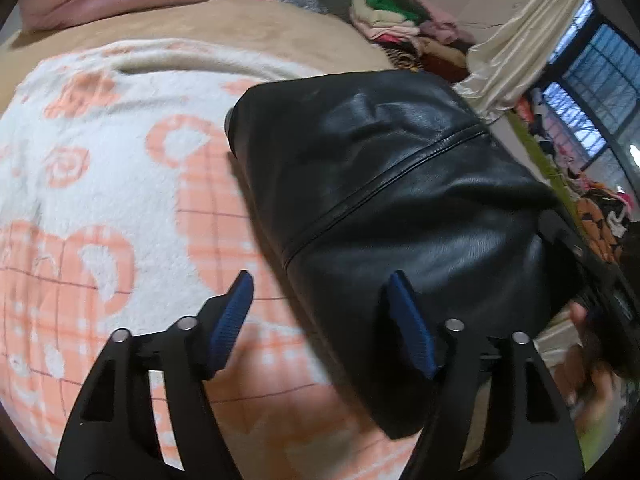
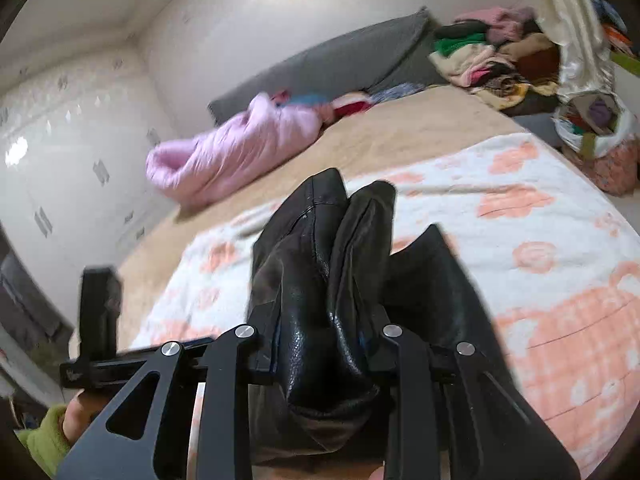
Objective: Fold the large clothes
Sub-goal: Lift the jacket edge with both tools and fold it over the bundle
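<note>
A black leather jacket lies folded on a white blanket with orange flower shapes, spread over a bed with a tan cover. In the left wrist view the left gripper hangs above the jacket's near left edge with its blue-padded fingers spread, nothing between them; the right finger sits over the leather, the left over the blanket. In the right wrist view the right gripper has its fingers pinching a bunched, upstanding fold of the jacket. A pink quilted garment lies at the far side of the bed, and a heap of mixed clothes sits far right beside a cream curtain.
</note>
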Available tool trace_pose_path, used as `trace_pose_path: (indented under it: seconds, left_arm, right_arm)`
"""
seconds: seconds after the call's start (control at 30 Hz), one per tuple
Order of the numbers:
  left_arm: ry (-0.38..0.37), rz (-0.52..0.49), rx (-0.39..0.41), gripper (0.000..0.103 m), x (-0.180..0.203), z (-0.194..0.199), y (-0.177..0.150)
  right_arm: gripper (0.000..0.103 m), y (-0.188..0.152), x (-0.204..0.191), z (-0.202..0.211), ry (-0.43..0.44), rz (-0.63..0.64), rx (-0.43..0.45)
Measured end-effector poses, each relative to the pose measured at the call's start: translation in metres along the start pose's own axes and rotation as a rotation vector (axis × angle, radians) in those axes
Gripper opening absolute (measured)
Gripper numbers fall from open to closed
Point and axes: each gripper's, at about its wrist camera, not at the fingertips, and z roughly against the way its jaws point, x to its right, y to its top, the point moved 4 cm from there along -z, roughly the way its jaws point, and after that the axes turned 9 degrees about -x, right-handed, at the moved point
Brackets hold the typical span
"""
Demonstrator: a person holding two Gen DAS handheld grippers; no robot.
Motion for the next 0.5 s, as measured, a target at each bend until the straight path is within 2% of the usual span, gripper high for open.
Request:
trace_pose_path:
  seconds: [0.07, 0.17, 0.2, 0.27, 0.3, 0.37, 0.47, 0.5]
  left_arm:
    - [-0.038, -0.002, -0.016, 0.066, 0.009, -0.004, -0.002]
    - [-0.057, -0.006, -0.062, 0.07, 0.018, -0.024, -0.008]
    - [-0.053, -0.008, -0.077, 0.072, 0.021, -0.032, -0.011]
    - [-0.052, -0.001, -0.094, 0.081, 0.025, -0.045, -0.018]
    - [-0.047, 0.002, -0.094, 0.083, 0.025, -0.047, -0.019]
    - [-0.018, 0.006, -0.087, 0.088, 0.026, -0.048, -0.019]
    - [0.007, 0.001, -0.086, 0.089, 0.028, -0.046, -0.018]
    - [0.009, 0.0, -0.087, 0.089, 0.027, -0.046, -0.018]
  right_arm:
    - [0.025, -0.004, 0.035, -0.002, 0.035, -0.092, -0.008]
    - [0.025, -0.037, 0.098, -0.018, 0.063, -0.296, -0.074]
    - [0.025, -0.044, 0.107, -0.019, 0.065, -0.331, -0.082]
    - [0.028, -0.057, 0.12, -0.025, 0.048, -0.362, -0.114]
    - [0.031, -0.062, 0.124, -0.03, 0.014, -0.35, -0.146]
    - [0.034, -0.064, 0.124, -0.03, 0.005, -0.327, -0.156]
    - [0.052, -0.063, 0.121, -0.02, -0.013, -0.337, -0.137]
    - [0.071, -0.063, 0.122, -0.016, -0.043, -0.332, -0.136]
